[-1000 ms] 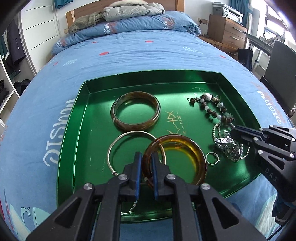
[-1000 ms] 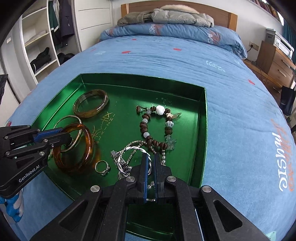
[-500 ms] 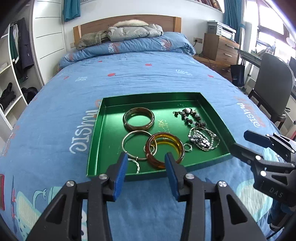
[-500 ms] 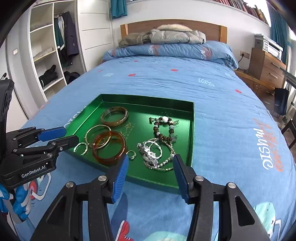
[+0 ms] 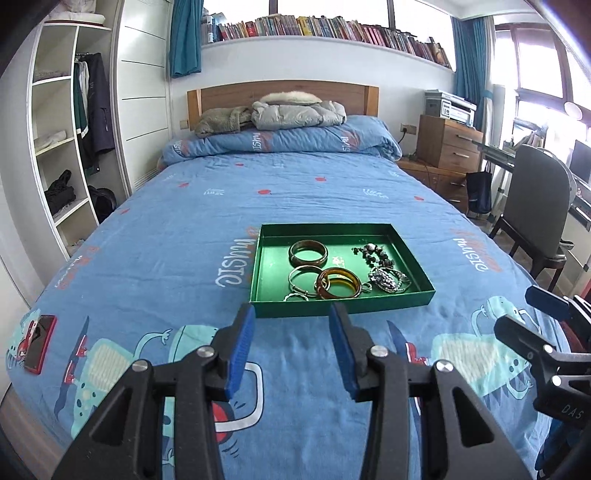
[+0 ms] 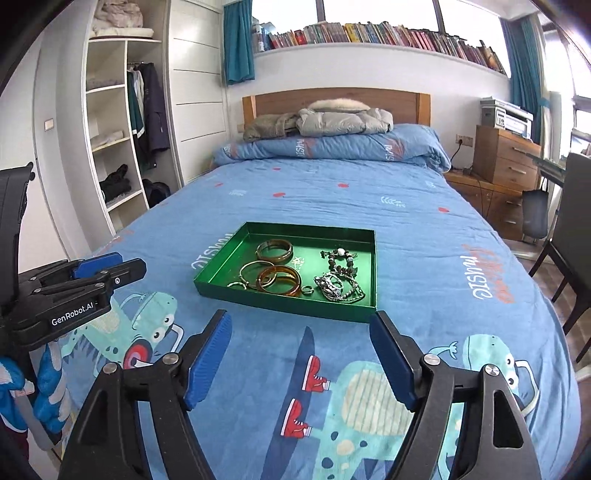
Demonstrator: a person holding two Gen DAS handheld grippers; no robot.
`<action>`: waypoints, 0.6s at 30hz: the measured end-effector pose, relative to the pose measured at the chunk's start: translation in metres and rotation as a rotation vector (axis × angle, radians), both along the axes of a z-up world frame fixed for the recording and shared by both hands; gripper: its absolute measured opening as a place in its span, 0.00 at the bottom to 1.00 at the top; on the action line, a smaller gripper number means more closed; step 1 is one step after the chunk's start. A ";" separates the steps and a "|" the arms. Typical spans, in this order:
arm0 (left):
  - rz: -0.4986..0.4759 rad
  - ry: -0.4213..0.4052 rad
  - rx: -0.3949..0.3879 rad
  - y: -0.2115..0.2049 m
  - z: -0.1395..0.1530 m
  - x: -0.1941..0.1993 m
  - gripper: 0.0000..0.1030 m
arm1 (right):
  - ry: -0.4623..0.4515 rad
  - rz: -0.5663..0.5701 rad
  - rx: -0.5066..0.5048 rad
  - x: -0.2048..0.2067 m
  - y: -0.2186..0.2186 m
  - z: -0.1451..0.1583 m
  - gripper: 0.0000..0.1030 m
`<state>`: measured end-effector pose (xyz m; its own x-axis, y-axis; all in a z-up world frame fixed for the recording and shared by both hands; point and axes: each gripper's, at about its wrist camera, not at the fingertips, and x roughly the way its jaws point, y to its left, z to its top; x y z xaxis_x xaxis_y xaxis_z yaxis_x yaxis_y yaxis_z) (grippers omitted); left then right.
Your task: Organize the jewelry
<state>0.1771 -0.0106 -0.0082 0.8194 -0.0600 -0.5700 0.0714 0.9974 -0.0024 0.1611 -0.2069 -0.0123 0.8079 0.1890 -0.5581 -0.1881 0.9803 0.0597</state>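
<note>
Both tools, left tool (image 5: 291, 314) and right tool (image 6: 300, 325), gape empty before glossy green rectangular tray (image 5: 334, 309) of round bangles.

A blue cartoon-printed bedspread (image 5: 177, 236) covered the bed, with a grey padded jacket (image 5: 295, 110) heaped against the wooden headboard (image 6: 336, 101). A red phone (image 5: 38, 343) lay near the bed's left edge. Books (image 5: 325, 31) lined the ledge above. An open wardrobe (image 6: 122, 140) stood left, and a printer (image 6: 506, 116) sat on the wooden dresser (image 6: 506, 155) right, beside a dark chair (image 5: 535, 206).
</note>
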 end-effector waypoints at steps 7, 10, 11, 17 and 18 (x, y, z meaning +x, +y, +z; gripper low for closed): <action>0.025 -0.057 -0.004 0.015 0.022 -0.047 0.39 | -0.052 0.013 -0.023 -0.050 0.017 0.019 0.80; 0.037 -0.078 -0.001 0.021 0.029 -0.065 0.39 | -0.068 0.015 -0.024 -0.066 0.021 0.023 0.83; 0.041 -0.083 0.000 0.023 0.030 -0.070 0.39 | -0.073 0.014 -0.023 -0.072 0.021 0.024 0.84; 0.069 -0.103 0.003 0.034 0.034 -0.095 0.39 | -0.092 0.006 -0.022 -0.090 0.024 0.028 0.92; 0.076 -0.106 0.005 0.036 0.034 -0.098 0.39 | -0.095 0.005 -0.024 -0.093 0.024 0.028 0.93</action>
<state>0.0786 0.0252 0.0263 0.8773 0.0076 -0.4798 -0.0051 1.0000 0.0065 0.0682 -0.1827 0.0160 0.8566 0.1810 -0.4833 -0.1970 0.9802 0.0179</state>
